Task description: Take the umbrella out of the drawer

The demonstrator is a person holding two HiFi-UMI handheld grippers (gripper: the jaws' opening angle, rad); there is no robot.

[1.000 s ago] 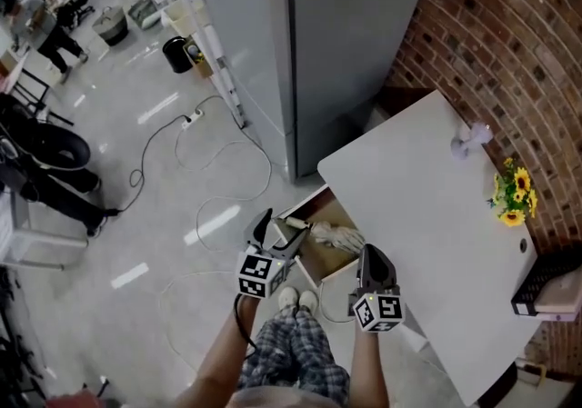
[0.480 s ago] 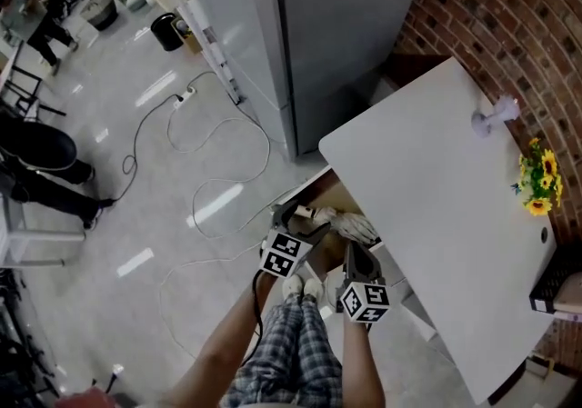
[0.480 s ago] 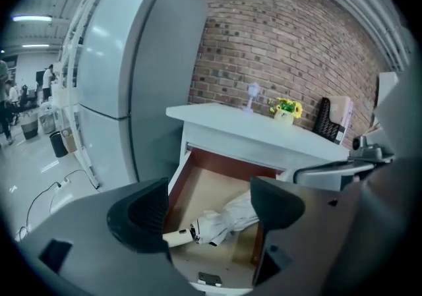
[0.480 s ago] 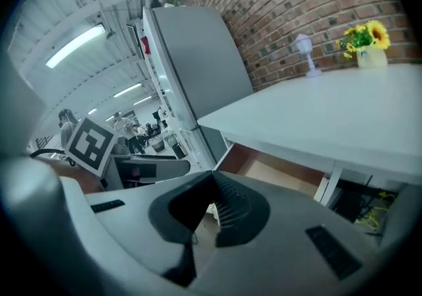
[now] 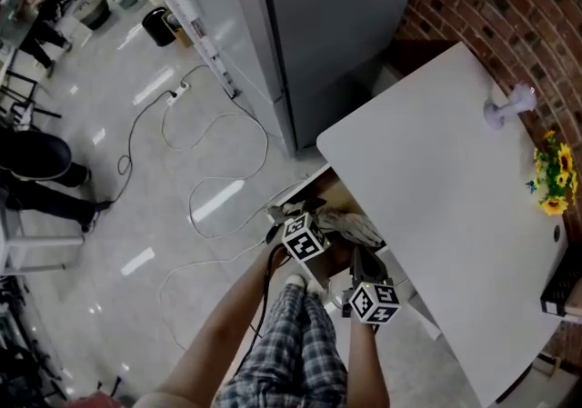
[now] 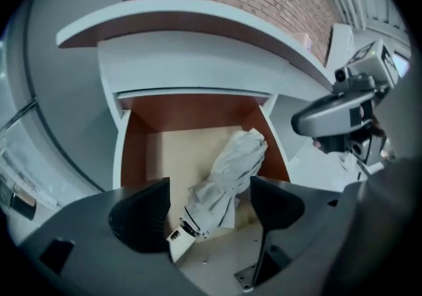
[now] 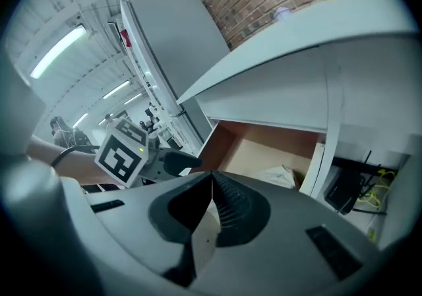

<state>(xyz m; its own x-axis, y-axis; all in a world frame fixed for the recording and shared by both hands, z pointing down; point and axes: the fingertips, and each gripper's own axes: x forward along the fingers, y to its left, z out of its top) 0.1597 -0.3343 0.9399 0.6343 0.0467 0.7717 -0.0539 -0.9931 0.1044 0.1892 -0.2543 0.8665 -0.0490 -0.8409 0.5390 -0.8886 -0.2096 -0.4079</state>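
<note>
Looking down, head view: white table (image 5: 436, 179) against brick wall (image 5: 509, 6), tall grey cabinet (image 5: 336, 34) to its left, sunflowers (image 5: 556, 181) at the far edge. Cables (image 5: 209, 152) loop over the floor. The drawer (image 5: 305, 193) stands open under the table's near corner, and the folded grey umbrella (image 5: 353, 226) lies inside. Left gripper (image 5: 284, 218) is over the drawer front; right gripper (image 5: 362, 263) is just beside it, nearer the person.

Left gripper view: jaws spread wide on left gripper (image 6: 208, 212), not clamped on anything. Umbrella (image 6: 227, 179) lies diagonally on the drawer (image 6: 135, 149) floor, handle end toward the jaws, tip near the right wall. Tabletop overhangs the drawer's back. Right gripper (image 6: 343, 113) is at right.

Right gripper view: jaws pressed together on right gripper (image 7: 210, 212), nothing between. Drawer (image 7: 227, 136) is ahead, a pale bit of umbrella (image 7: 280, 176) showing. Left gripper's marker cube (image 7: 122, 153) is at left.
</note>
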